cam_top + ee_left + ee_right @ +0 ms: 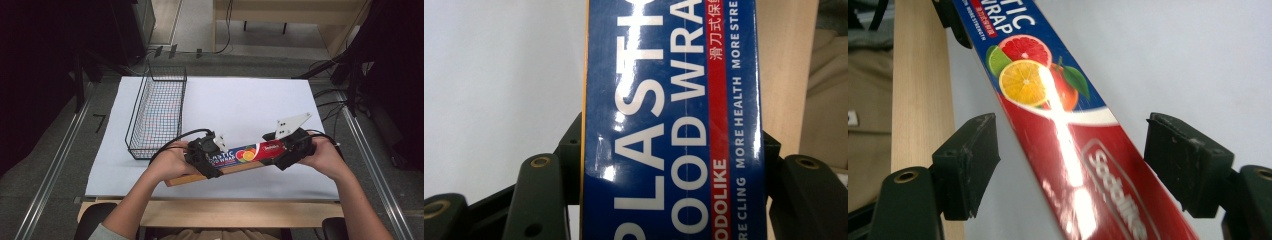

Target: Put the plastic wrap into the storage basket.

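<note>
High view first: a long box of plastic food wrap [235, 159] is held up just above the white sheet [240, 100] on the table, near the front edge, with its far end tipped up to the right. The left gripper [206, 156] sits around the blue part of the box, and the person's left hand [167, 162] holds that gripper. The right gripper [290, 149] is at the red end of the box, in the right hand [325, 156].

Left gripper view shows the blue box [671, 125] (with big white letters) squeezed tight between the two black jaws, so this claw has a firm hold of it.

Right gripper view shows the red end of the box [1083, 165] lying between the jaws, but both black pads [970, 160] stand apart from it with a gap on each side. This claw is wide and holds nothing.

A black wire basket [157, 112] stands on the sheet, behind the left gripper and a little to its left.
</note>
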Motion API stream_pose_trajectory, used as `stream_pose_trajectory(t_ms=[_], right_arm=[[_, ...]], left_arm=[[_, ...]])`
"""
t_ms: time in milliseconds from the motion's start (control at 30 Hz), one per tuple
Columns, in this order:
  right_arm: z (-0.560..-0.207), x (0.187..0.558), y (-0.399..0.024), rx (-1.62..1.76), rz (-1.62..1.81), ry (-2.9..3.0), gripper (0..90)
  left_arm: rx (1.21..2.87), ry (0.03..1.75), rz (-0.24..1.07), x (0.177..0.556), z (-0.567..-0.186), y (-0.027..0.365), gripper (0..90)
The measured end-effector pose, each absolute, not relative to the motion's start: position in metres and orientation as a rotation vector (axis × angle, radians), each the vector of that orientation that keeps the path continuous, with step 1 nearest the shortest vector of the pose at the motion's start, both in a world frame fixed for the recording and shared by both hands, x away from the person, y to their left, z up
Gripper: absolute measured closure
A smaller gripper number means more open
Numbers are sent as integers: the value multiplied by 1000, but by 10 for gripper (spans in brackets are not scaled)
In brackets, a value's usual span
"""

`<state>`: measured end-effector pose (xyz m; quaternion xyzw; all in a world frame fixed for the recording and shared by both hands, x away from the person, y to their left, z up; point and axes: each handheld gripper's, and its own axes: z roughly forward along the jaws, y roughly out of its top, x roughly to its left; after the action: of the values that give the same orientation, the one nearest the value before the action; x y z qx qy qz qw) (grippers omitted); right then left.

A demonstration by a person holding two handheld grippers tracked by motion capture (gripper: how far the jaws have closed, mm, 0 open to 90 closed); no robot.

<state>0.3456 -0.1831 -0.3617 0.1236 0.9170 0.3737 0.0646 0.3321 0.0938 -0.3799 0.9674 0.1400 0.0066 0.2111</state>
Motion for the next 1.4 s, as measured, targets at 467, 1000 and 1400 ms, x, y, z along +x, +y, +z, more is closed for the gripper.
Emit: stream_pose_trajectory(t_ms=[467,1000,1400], right_arm=[[-364,337,-206,499,1168,2657,204],[-393,327,-200,535,1144,2697,205],[-425,339,-191,710,1084,2647,205]], left_arm=[[2670,540,86,341,-370,111,407],[2595,680,126,346,-351,129,407],[2521,812,182,348,-340,141,406]])
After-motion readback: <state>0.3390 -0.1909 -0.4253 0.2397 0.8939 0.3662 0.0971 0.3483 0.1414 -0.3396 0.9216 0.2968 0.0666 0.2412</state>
